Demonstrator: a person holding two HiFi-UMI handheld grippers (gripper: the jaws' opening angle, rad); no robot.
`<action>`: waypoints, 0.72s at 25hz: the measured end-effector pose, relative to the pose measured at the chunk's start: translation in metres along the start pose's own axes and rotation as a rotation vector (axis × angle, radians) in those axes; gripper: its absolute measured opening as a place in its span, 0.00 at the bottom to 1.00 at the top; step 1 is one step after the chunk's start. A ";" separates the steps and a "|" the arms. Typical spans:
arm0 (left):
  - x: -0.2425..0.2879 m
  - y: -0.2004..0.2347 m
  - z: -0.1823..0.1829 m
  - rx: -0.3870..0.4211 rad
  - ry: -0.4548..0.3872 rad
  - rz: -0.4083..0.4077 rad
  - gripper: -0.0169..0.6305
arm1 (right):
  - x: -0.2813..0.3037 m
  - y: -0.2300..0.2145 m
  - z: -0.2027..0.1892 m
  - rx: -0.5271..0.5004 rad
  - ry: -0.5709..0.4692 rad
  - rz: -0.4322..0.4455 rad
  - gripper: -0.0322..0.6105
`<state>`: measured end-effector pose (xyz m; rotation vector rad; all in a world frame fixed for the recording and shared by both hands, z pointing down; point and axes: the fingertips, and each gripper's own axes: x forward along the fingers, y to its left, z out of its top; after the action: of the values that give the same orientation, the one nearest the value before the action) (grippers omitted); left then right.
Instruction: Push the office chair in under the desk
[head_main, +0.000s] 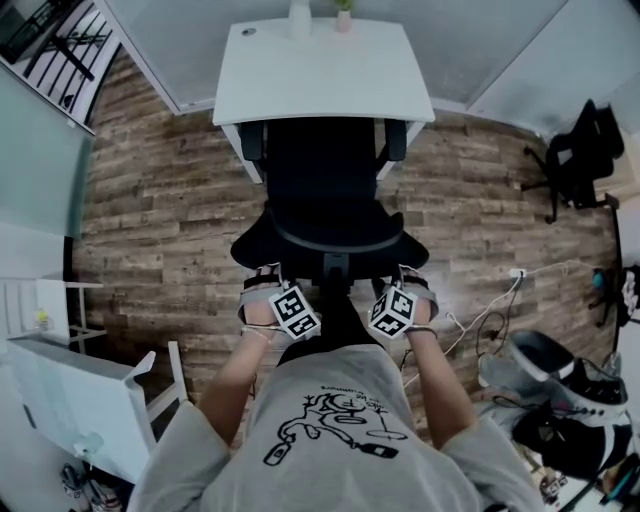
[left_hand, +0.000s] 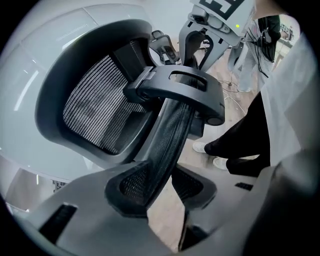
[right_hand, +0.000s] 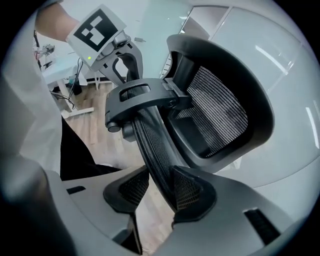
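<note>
In the head view the black office chair stands with its seat partly under the white desk and its back toward me. Left gripper and right gripper hold the top rim of the backrest, one at each end. In the left gripper view the mesh rim runs between the pads of the left gripper, which is shut on it. The right gripper is shut on the same mesh rim. Beyond both sits the mesh headrest.
A second black chair stands at the right wall. Cables and a power strip lie on the wood floor at my right. White furniture is at the lower left. Small items stand at the desk's far edge.
</note>
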<state>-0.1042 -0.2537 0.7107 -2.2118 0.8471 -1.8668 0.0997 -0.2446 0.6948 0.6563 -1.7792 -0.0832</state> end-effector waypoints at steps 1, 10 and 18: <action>0.000 0.000 0.000 -0.002 0.000 0.002 0.24 | 0.000 -0.001 0.000 -0.003 -0.001 -0.002 0.31; 0.018 0.022 0.009 -0.008 0.010 0.024 0.24 | 0.017 -0.025 0.005 -0.016 -0.004 -0.019 0.30; 0.039 0.061 0.017 0.000 0.024 0.036 0.24 | 0.037 -0.059 0.020 -0.012 -0.013 -0.031 0.30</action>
<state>-0.1054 -0.3281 0.7143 -2.1635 0.8843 -1.8804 0.0989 -0.3172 0.6977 0.6764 -1.7803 -0.1191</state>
